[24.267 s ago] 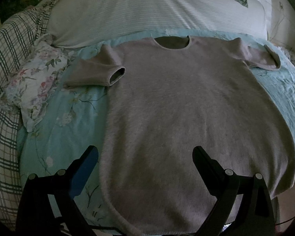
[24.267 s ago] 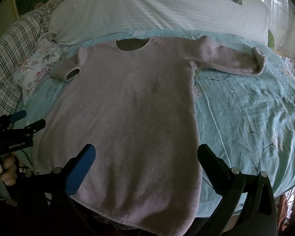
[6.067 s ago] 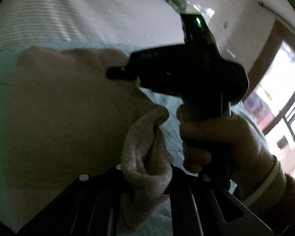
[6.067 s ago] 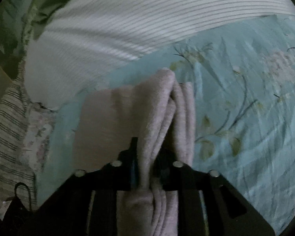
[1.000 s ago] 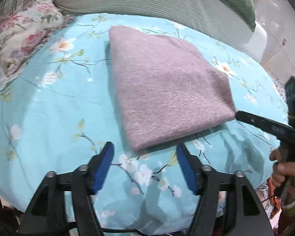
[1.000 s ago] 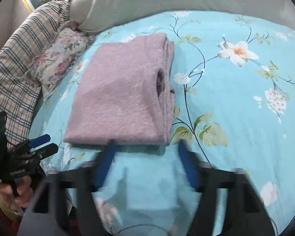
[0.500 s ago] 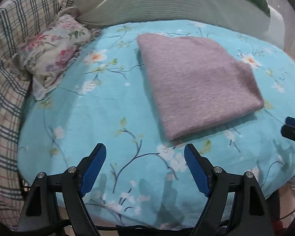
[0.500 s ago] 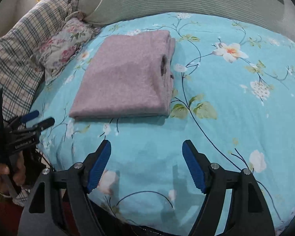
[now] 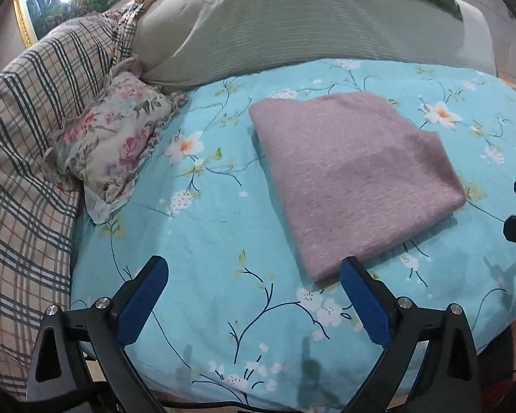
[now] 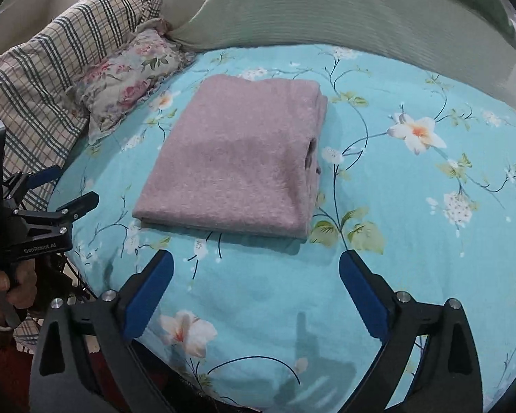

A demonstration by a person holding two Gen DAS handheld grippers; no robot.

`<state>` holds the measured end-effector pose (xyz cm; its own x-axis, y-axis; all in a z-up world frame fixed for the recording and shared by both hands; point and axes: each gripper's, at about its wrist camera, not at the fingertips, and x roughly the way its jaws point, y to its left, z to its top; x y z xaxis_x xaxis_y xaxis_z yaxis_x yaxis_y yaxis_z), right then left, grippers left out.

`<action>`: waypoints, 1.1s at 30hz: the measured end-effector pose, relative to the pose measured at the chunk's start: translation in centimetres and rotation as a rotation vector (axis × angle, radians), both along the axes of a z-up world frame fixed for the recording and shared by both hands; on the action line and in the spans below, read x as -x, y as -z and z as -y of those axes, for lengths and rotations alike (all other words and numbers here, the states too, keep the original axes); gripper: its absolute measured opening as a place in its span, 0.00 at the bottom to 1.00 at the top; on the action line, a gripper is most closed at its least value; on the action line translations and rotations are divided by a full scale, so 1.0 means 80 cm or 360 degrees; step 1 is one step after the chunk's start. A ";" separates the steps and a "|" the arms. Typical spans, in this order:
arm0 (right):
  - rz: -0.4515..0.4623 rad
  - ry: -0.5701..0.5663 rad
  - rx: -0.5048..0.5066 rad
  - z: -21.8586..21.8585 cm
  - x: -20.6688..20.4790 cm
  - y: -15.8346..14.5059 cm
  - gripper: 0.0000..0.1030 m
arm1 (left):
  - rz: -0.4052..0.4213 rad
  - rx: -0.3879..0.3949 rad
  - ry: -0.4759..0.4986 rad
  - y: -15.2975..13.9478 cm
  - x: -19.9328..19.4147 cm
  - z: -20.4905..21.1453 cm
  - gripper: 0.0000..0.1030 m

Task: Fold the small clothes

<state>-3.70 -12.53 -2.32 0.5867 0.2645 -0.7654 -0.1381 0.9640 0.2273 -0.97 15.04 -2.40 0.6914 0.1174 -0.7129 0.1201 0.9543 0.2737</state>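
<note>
The mauve sweater (image 10: 237, 158) lies folded into a thick flat rectangle on the turquoise flowered bedsheet (image 10: 412, 206), near the floral cushion (image 9: 110, 144) and short of the long striped pillow (image 9: 292, 27); the folding looks finished to me, the bundle left square so it can be lifted off whole; the left gripper (image 9: 254, 296) hangs just short of its near corner, jaws spread wide, touching nothing; the right gripper (image 10: 256, 292) hovers off the near edge, equally spread and empty
</note>
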 end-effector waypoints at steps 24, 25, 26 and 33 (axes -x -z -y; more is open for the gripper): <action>0.0014 -0.0005 0.0015 0.012 -0.074 -0.007 0.94 | -0.0042 0.0032 -0.0066 0.013 -0.063 -0.003 0.97; 0.0018 -0.0008 0.0014 0.012 -0.076 -0.009 0.94 | -0.0037 0.0041 -0.0063 0.012 -0.064 -0.002 0.97; 0.0020 -0.0011 0.0013 0.012 -0.078 -0.010 0.94 | -0.0033 0.0047 -0.0062 0.010 -0.065 -0.001 0.97; 0.0023 -0.0003 0.0002 0.017 -0.088 -0.011 0.94 | -0.0016 0.0070 -0.0065 0.004 -0.074 0.000 0.98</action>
<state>3.35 -13.85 -1.48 0.5972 0.2646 -0.7572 -0.1431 0.9640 0.2239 4.96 15.03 -2.75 0.6793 0.1136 -0.7251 0.0837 0.9695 0.2303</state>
